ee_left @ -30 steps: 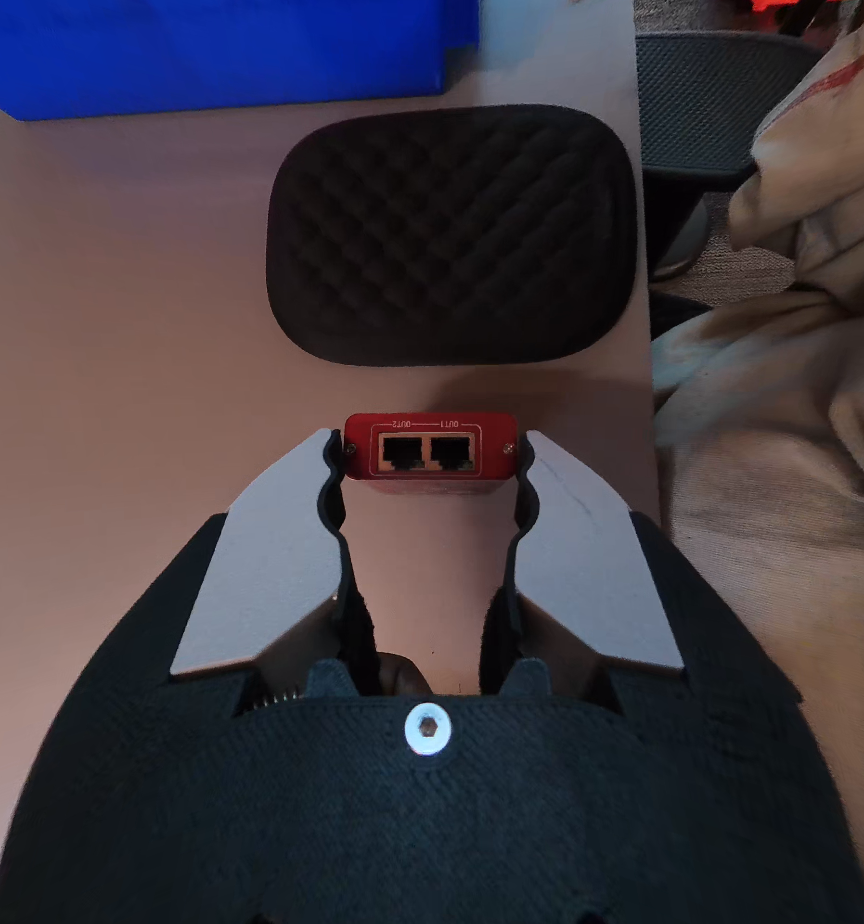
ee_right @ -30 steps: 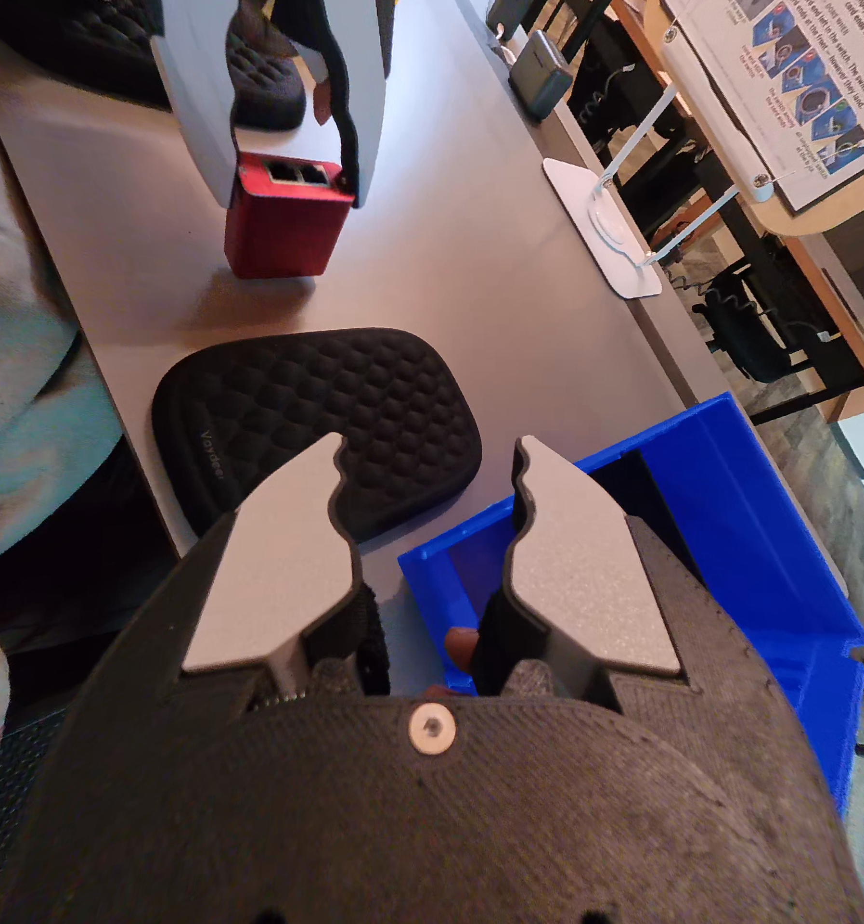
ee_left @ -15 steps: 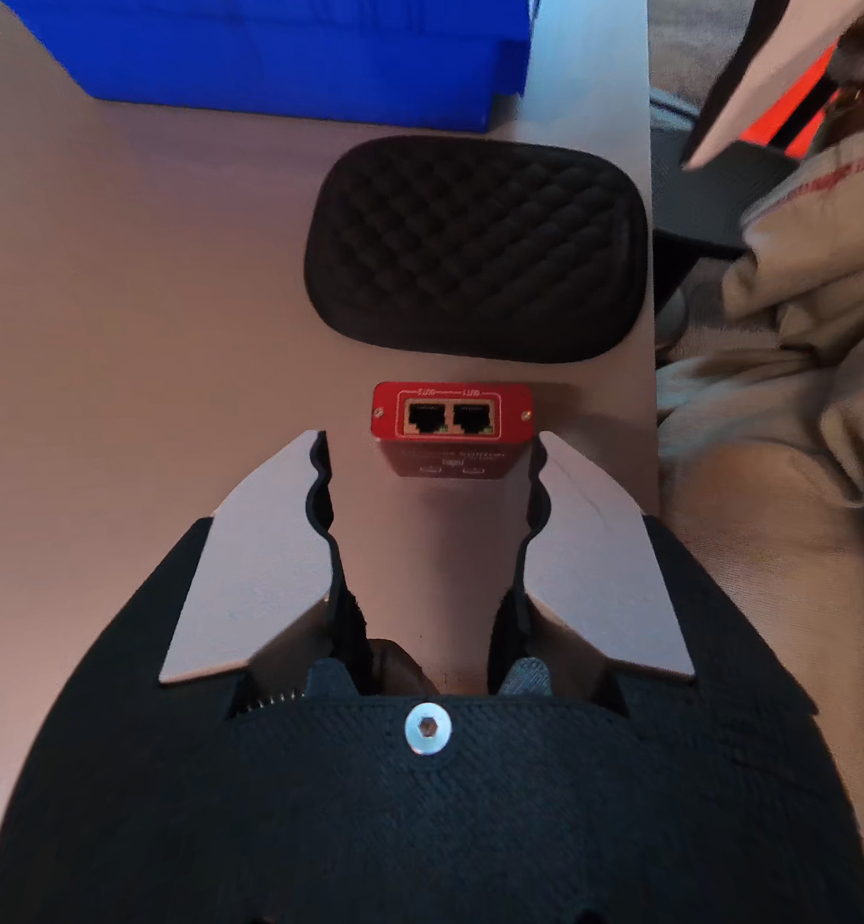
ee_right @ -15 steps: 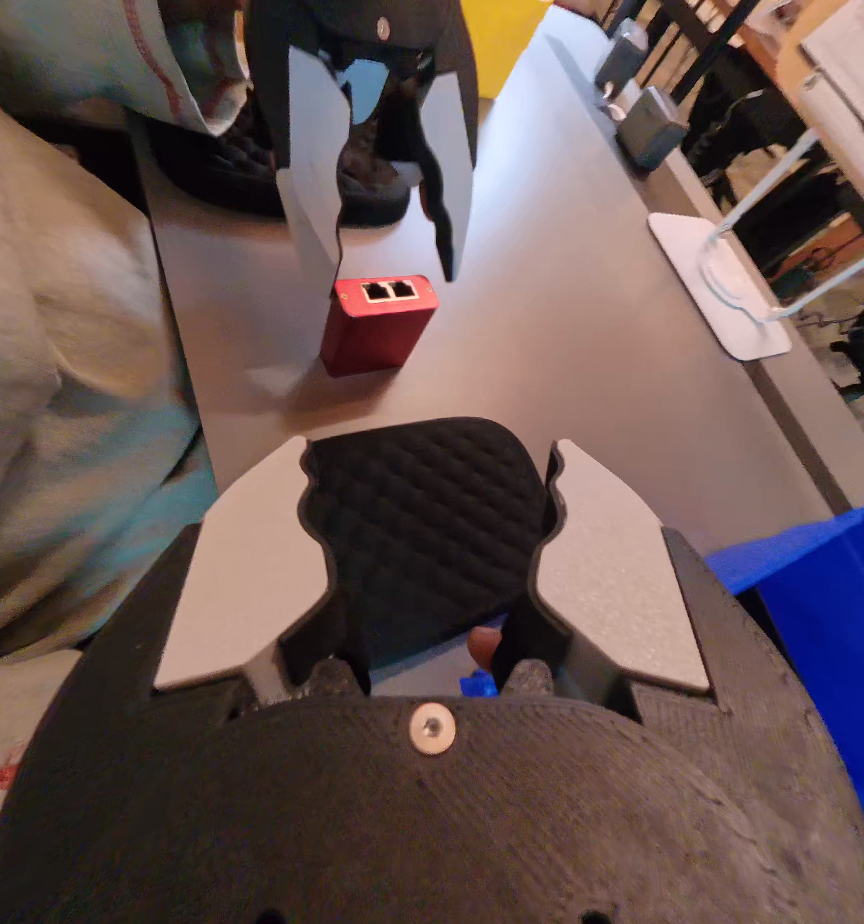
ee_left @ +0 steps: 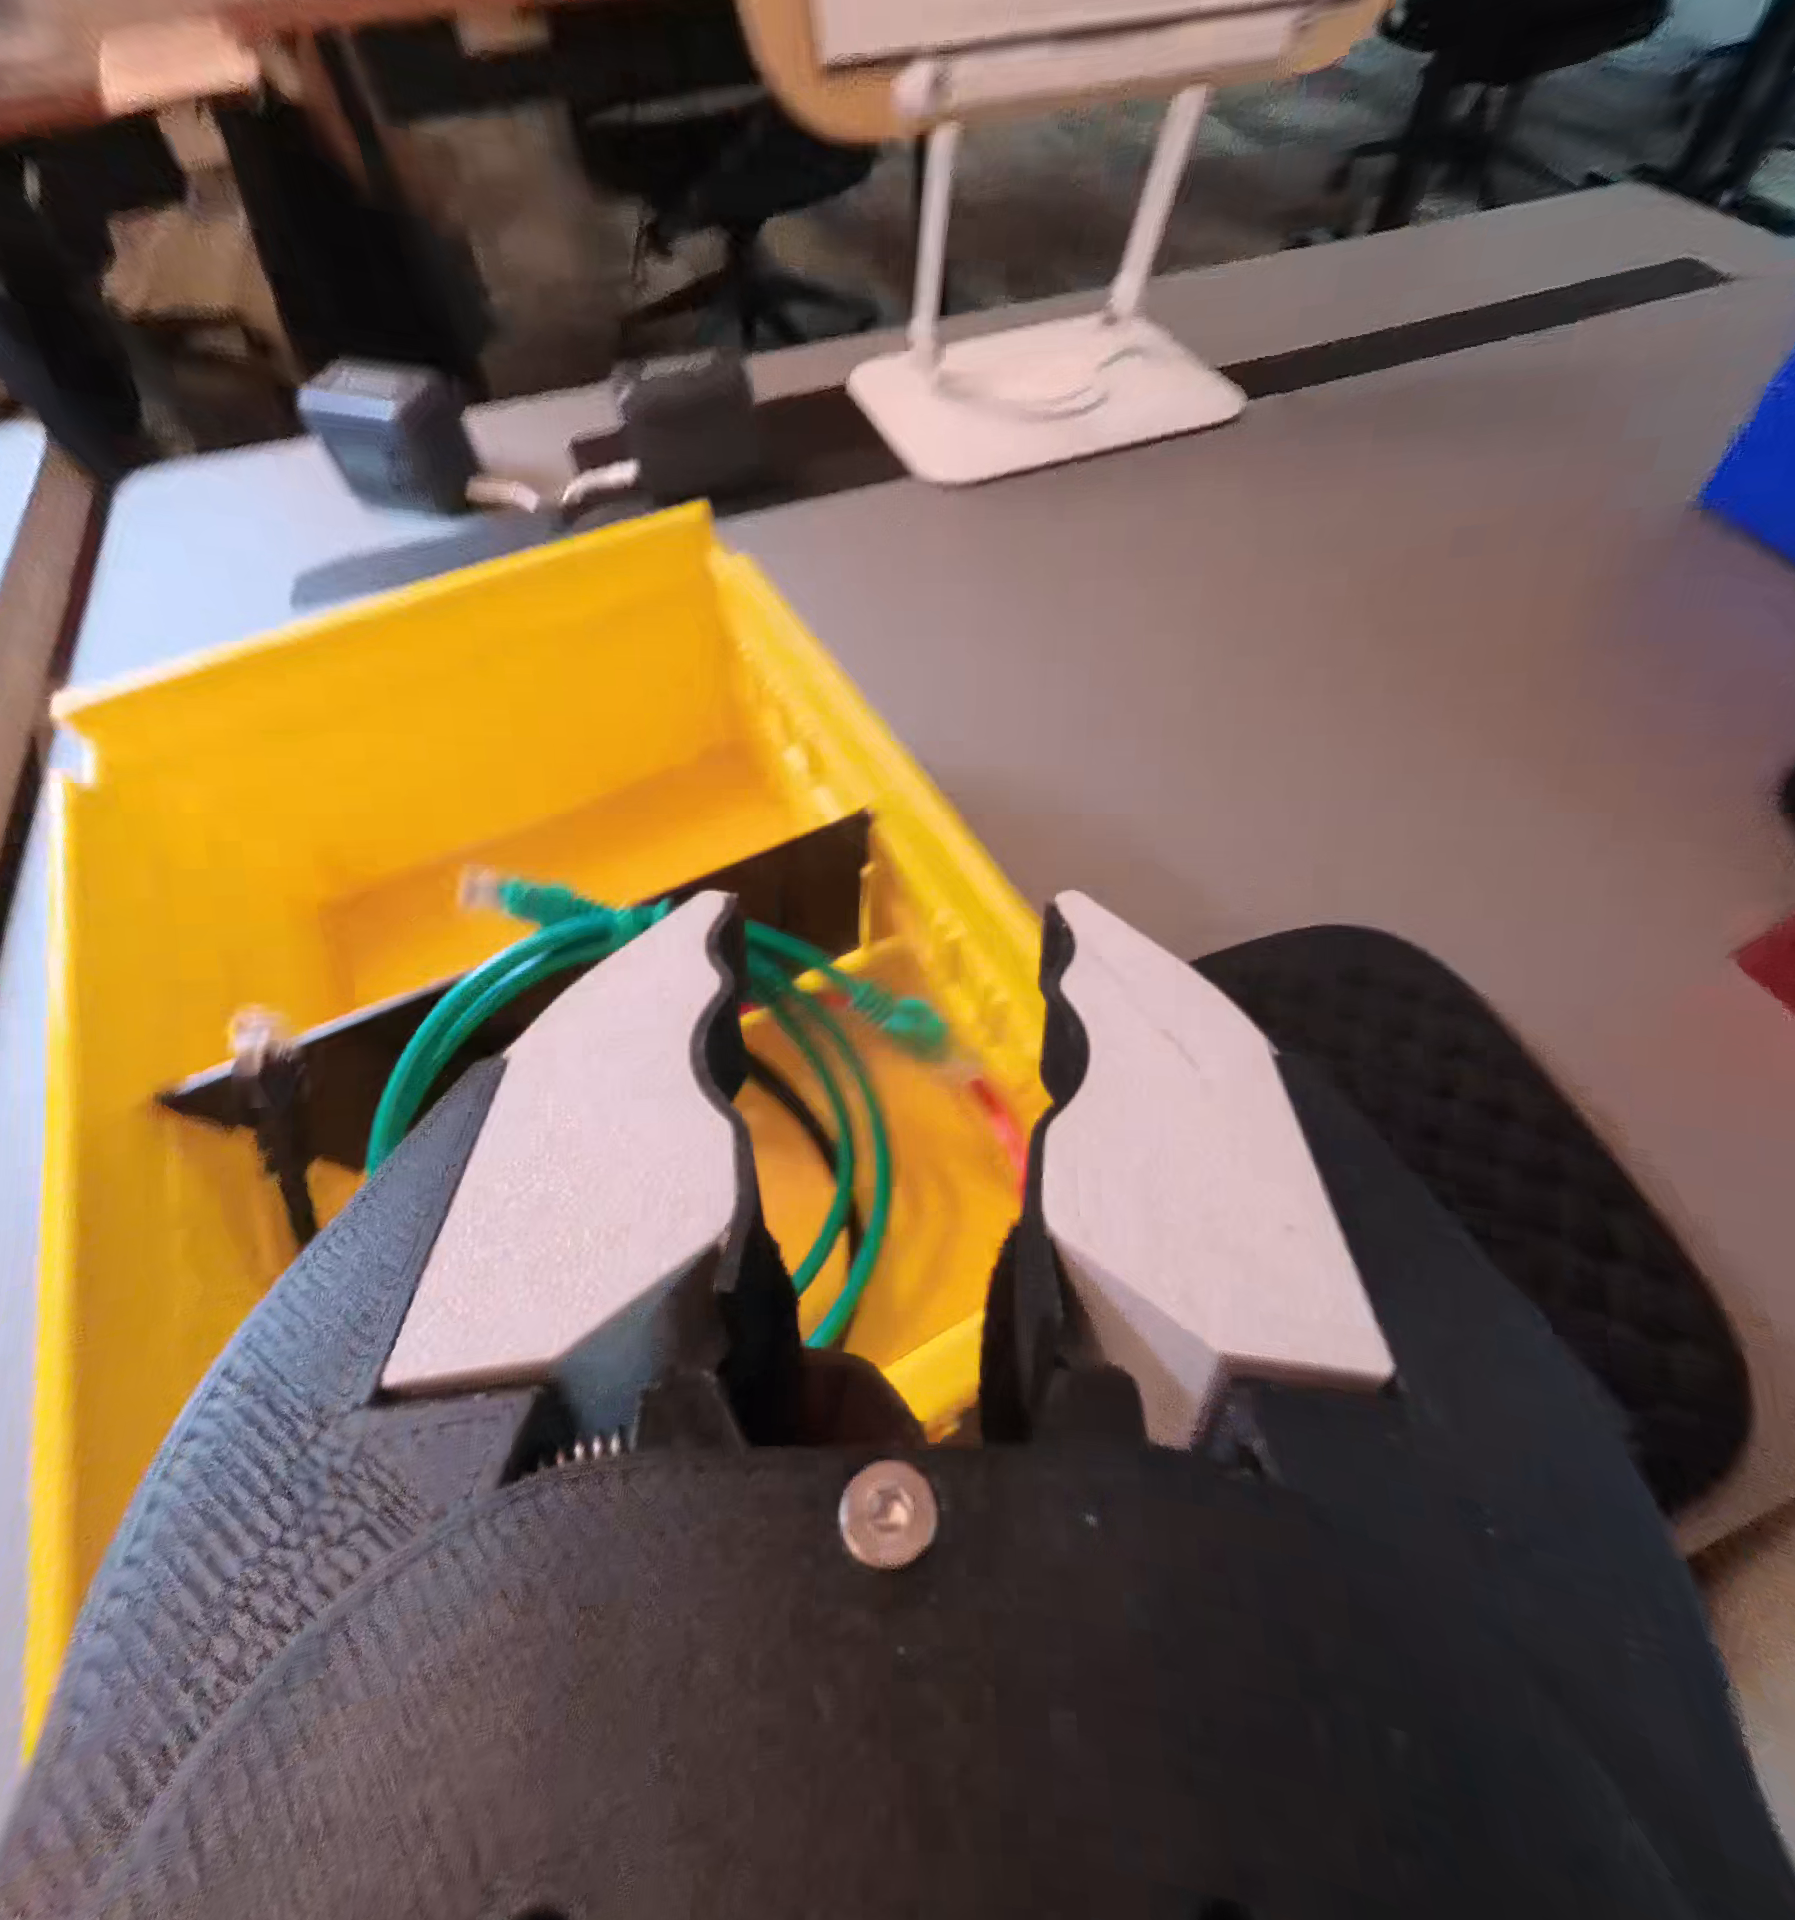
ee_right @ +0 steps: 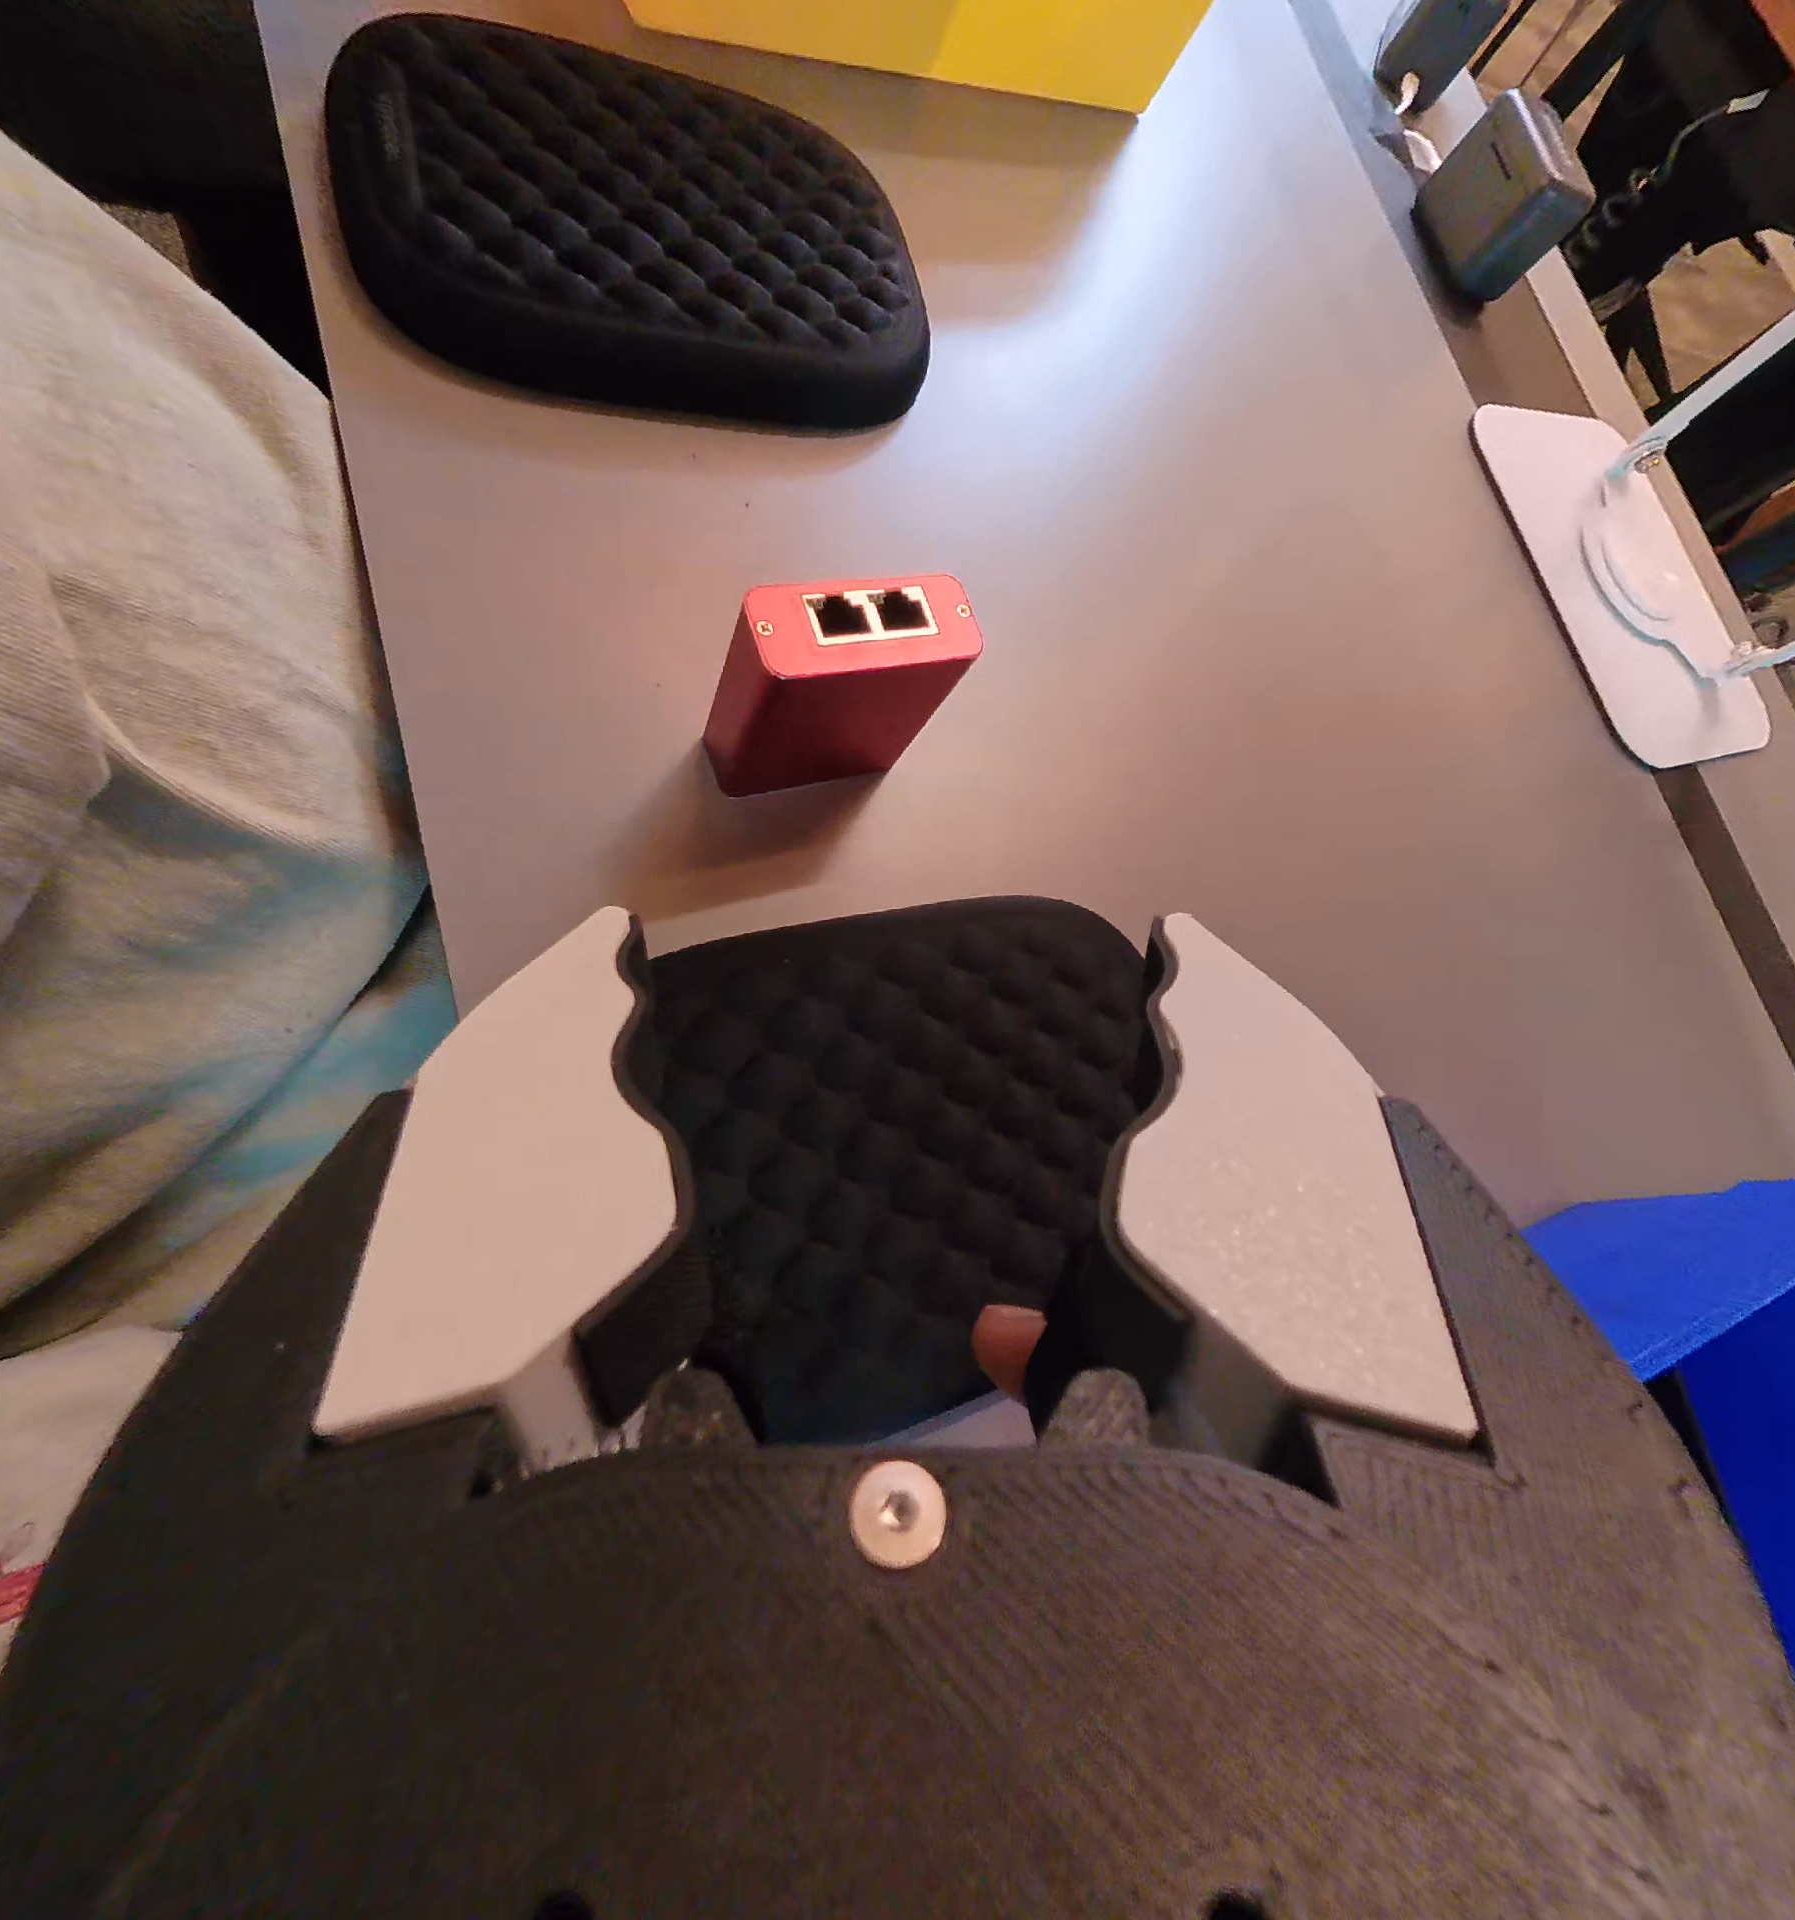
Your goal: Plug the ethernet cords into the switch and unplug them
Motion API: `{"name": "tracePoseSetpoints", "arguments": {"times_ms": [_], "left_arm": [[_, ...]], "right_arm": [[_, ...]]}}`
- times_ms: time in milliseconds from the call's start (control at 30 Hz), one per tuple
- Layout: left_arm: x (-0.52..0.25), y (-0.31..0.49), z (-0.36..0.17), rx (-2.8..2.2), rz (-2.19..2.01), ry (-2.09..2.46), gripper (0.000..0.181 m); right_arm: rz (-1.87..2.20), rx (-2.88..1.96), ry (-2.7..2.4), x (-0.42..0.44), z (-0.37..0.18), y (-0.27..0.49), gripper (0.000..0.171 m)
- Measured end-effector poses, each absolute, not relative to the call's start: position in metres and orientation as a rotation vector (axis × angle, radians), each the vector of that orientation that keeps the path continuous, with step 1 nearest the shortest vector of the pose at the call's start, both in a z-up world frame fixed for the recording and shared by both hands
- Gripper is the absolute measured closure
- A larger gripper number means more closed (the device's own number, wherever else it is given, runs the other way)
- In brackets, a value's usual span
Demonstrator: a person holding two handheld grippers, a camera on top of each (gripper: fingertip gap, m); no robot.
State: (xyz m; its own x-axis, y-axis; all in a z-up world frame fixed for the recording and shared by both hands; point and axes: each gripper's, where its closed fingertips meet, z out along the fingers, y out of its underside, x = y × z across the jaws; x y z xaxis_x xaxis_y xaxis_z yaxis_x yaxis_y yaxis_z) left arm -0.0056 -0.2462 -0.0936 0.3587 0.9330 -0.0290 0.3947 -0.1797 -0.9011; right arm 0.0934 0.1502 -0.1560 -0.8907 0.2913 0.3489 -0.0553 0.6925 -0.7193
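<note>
A: How are the grippers positioned?

B: The left gripper (ee_left: 888,940) is held above the yellow bin (ee_left: 373,748), fingers apart with nothing between them. Green cords (ee_left: 841,1132) and a black cord (ee_left: 285,1143) are seen coiled inside, around a black divider (ee_left: 810,868). The right gripper (ee_right: 893,961) is held over the near black pad (ee_right: 893,1101), fingers spread wide and empty.

A: Where is the switch?

B: The red switch (ee_right: 841,686) is stood on the grey counter (ee_right: 1236,727), both ports empty, between the near pad and the far pad (ee_right: 612,218). Bare surface is left on every side of it.

A: What limits movement?

B: The counter edge runs just left of the switch, where light clothing (ee_right: 124,675) is seen. A blue bin (ee_right: 1703,1288) is placed at the right, and a white stand base (ee_right: 1610,592) near the far edge. Office chairs are blurred beyond.
</note>
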Motion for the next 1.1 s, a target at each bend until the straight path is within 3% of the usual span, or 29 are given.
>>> {"name": "tracePoseSetpoints", "arguments": {"times_ms": [133, 367, 500, 633, 800, 933, 1100], "left_arm": [[-0.024, -0.289, -0.138, -1.705, 0.691, -1.406, 0.132], [-0.04, -0.267, -0.171, -1.775, 0.51, -1.439, 0.133], [-0.043, -0.263, -0.183, -1.803, 0.463, -1.439, 0.157], [-0.038, -0.272, -0.153, -1.718, 0.645, -1.39, 0.165], [-0.019, -0.264, -0.057, -1.394, 0.848, -1.176, 0.174], [0.012, -0.215, 0.006, -1.189, 0.74, -0.911, 0.175], [0.04, -0.14, 0.032, -1.075, 0.421, -0.712, 0.175]], "right_arm": [[1.042, -0.194, -2.459, 0.091, -0.156, 0.152, 0.081], [1.023, -0.19, -2.45, 0.089, -0.157, 0.155, 0.083], [0.999, -0.19, -2.458, 0.09, -0.161, 0.157, 0.083], [1.012, -0.17, -2.421, 0.088, -0.155, 0.157, 0.085], [1.114, -0.006, -2.19, 0.079, -0.124, 0.133, 0.099], [1.285, 0.197, -1.877, 0.08, -0.081, 0.081, 0.114], [1.374, 0.388, -1.533, 0.096, -0.041, 0.011, 0.118]]}}
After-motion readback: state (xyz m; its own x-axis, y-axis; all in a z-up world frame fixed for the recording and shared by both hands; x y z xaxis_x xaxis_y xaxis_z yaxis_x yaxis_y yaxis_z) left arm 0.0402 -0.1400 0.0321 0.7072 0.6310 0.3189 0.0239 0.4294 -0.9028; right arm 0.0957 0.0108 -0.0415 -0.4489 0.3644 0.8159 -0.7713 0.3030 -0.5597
